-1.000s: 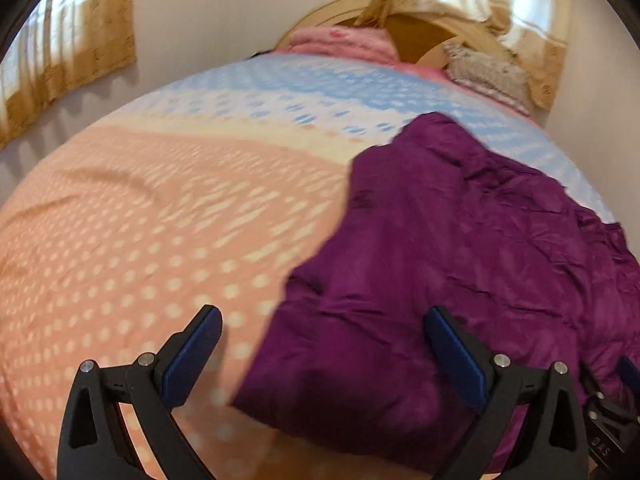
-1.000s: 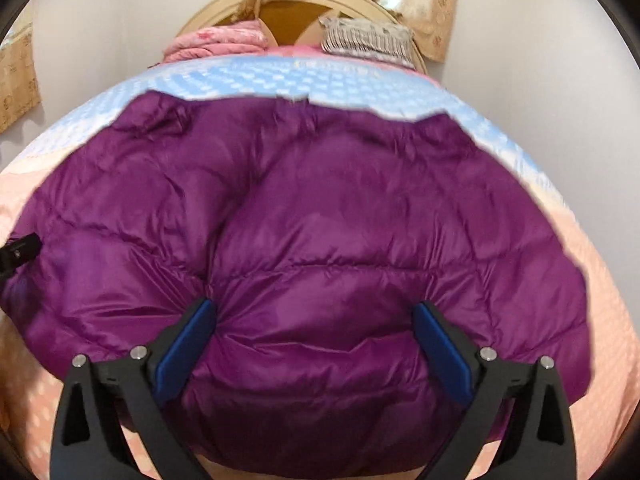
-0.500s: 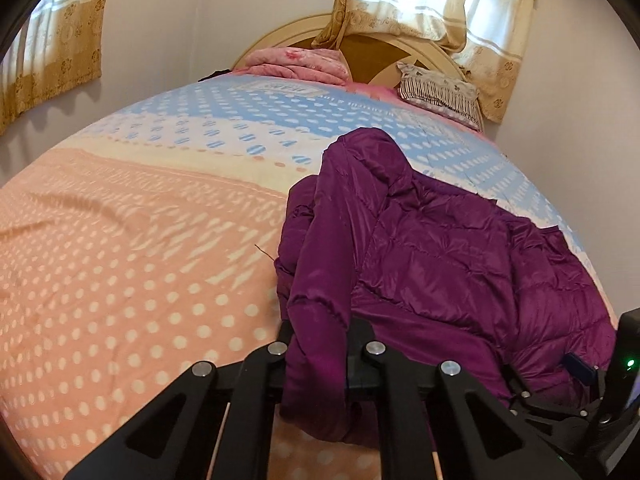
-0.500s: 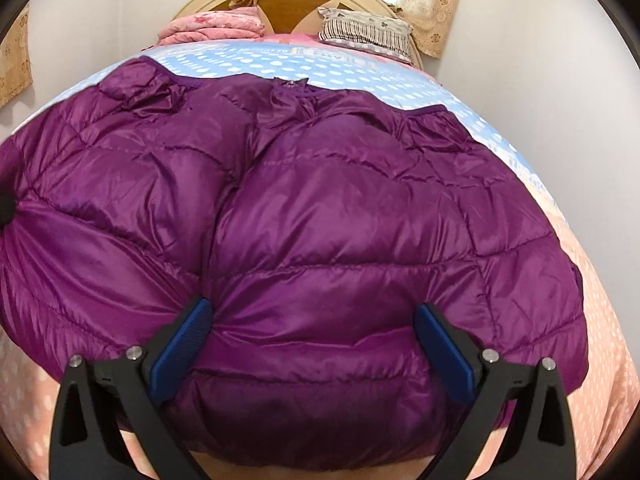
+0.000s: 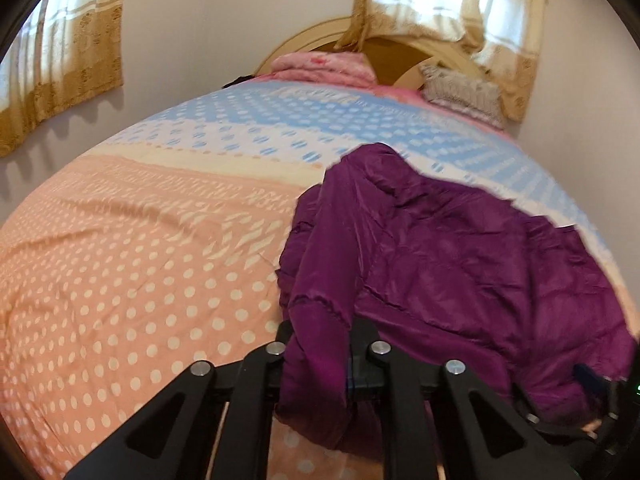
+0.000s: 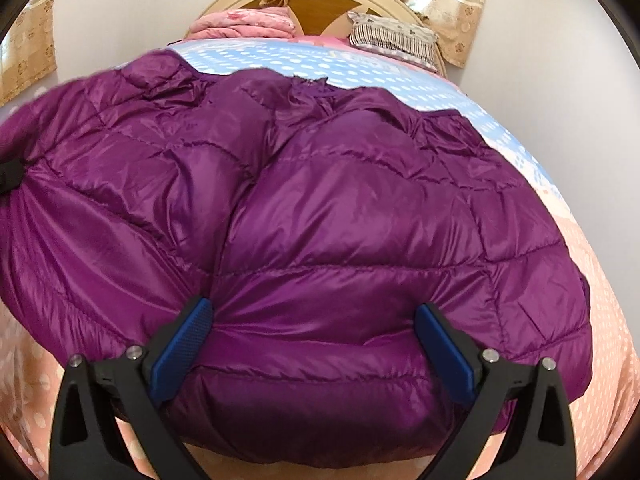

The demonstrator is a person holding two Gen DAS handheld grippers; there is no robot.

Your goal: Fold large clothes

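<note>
While the purple puffy jacket [image 6: 320, 208] lies spread on the bed [image 5: 120, 272], one edge of it is bunched up and pinched between the two black fingers of the left gripper [image 5: 320, 344]. Those jaws are nearly together, squeezing the cloth, and they have just let out a tiny bit with the cloth between them. The pinched fold hangs down past the fingers.

Seen from the right wrist, the jacket's near part bulges up between the blue pads [image 6: 182, 354] of the right gripper [image 6: 316, 344]. These jaws stand wide apart. The jacket fills the whole gap, and its sides touch both pads, but I cannot tell if the pads are squeezing it.

From the left wrist, most of the jacket is on the right part of the bed. The bed cover is peach with white dots near us, and blue and white farther away. At the far end sit a pink folded blanket [image 5: 324, 66] and a grey striped pillow [image 5: 464, 94], by a round wooden headboard [image 6: 320, 4]. Tan curtains [image 5: 60, 60] hang on the walls.
</note>
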